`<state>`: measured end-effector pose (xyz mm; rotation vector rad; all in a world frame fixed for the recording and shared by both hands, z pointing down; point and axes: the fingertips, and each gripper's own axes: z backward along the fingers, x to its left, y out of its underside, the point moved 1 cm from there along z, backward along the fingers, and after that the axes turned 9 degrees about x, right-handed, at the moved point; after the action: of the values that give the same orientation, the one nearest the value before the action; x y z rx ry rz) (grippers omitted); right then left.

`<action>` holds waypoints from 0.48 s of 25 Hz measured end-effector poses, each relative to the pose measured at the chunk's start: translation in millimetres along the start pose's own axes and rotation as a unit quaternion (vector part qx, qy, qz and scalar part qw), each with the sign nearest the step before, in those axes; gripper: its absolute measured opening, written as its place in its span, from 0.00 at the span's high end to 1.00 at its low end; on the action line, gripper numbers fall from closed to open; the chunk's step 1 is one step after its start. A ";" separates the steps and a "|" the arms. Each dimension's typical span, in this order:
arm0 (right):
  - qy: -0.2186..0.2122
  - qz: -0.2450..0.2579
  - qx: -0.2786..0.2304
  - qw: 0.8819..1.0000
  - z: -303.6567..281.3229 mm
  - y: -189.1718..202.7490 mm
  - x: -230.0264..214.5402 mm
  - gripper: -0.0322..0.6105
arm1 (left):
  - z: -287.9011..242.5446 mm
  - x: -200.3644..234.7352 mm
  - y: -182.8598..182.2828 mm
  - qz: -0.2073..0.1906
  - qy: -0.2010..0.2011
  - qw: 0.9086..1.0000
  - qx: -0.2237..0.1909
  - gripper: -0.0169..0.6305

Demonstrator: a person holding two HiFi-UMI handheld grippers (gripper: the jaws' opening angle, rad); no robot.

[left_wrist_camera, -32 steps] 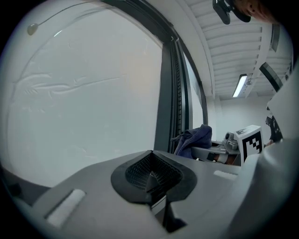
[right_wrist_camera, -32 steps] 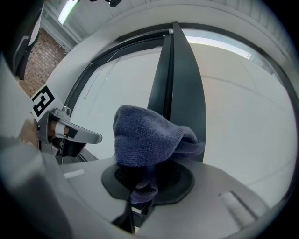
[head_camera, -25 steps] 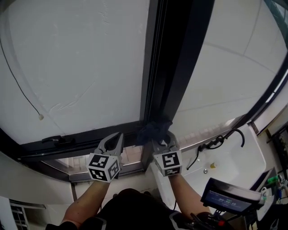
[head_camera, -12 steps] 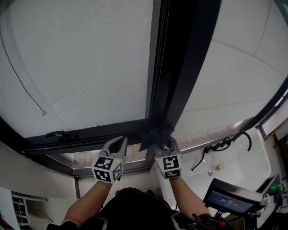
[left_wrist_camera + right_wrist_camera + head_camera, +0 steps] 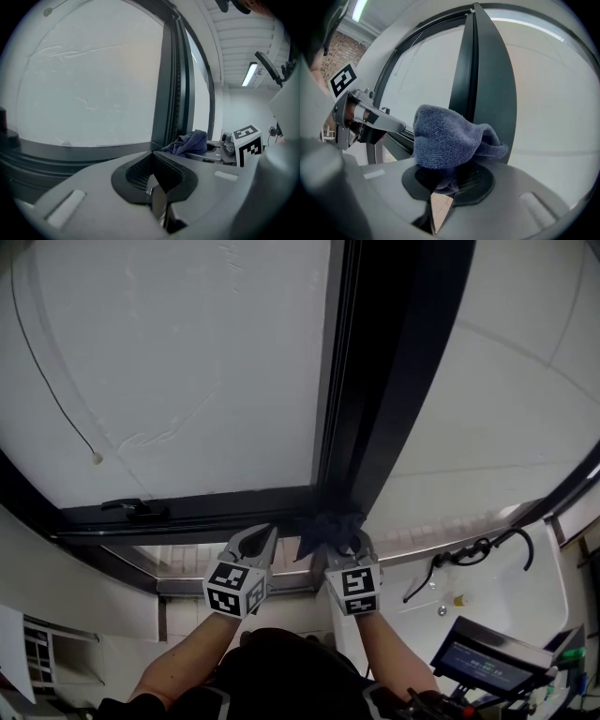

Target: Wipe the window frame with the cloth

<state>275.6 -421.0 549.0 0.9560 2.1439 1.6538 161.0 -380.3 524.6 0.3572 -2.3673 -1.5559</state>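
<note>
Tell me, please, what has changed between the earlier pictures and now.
Hardly anything. The left tongs seem to have edged slightly nearer the right tongs, though the view itself shifted too, so this is uncertain. Unchanged: the right tongs stay shut on the cloth at the foot of the window frame upright; the left tongs stay shut and empty.

place: looked like a lab or office-type workroom, not a home
window: huge panes in a dark window frame (image 5: 384, 409)
gear: white worktop (image 5: 514, 579), loose cables (image 5: 473, 550), small screen (image 5: 490, 663)
ceiling: strip light (image 5: 249, 74)
</note>
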 end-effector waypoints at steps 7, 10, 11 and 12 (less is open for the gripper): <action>-0.045 0.011 0.003 0.999 10.1 0.5 1.3 0.86 | -7.3 -9.1 5.1 0.006 -0.013 1.000 0.006 0.98; -0.068 0.008 -0.007 0.998 15.5 -0.2 2.7 0.86 | -8.4 -7.7 9.0 0.018 -0.026 0.999 0.008 0.98; -0.075 0.006 -0.008 0.997 17.3 0.2 2.9 0.86 | -8.5 -7.9 10.1 0.020 -0.029 0.999 0.009 0.98; -0.081 0.005 -0.009 0.997 19.1 0.7 2.8 0.86 | -8.3 -8.4 10.6 0.021 -0.031 0.999 0.008 0.98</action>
<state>284.8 -404.7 544.2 1.0573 2.0180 1.5406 171.4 -380.3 536.6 0.2652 -2.4200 -1.5512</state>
